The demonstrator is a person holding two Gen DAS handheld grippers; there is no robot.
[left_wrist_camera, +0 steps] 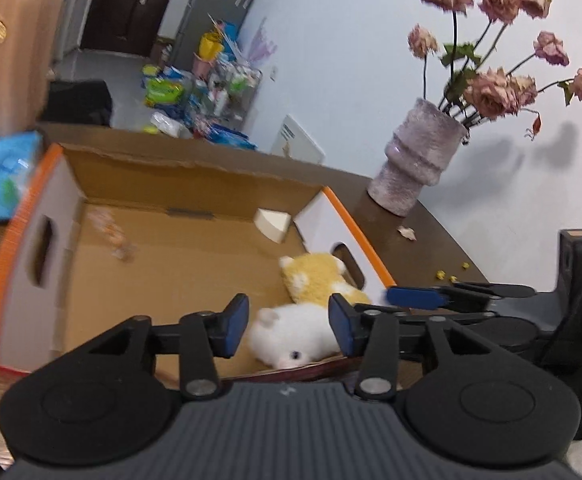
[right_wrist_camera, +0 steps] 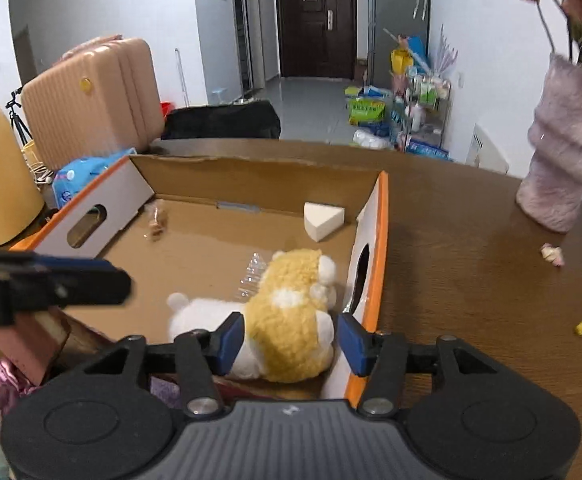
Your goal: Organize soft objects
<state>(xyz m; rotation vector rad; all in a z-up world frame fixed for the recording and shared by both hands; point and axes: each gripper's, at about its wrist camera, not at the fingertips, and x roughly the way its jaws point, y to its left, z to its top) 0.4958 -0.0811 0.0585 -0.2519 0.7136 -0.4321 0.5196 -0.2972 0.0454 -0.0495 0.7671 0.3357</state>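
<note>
Ahead of both our tongs sits the cardboard box (right_wrist_camera: 251,184) on the brown table (right_wrist_camera: 471,260). Inside, at its near right corner, the yellow plush (right_wrist_camera: 295,312) lies against the white plush (left_wrist_camera: 295,332), just beyond the spread, empty fingers of our right tongs (right_wrist_camera: 291,342). Our left tongs (left_wrist_camera: 289,326) are likewise open and hold nothing, with the white plush framed between them. A foam wedge (right_wrist_camera: 323,220) rests farther in. We judge the plushes as already deposited; next we should pull back and look for remaining soft items.

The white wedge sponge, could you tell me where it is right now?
The white wedge sponge lies inside the cardboard box, in its far right corner, beyond the yellow plush toy.
</note>
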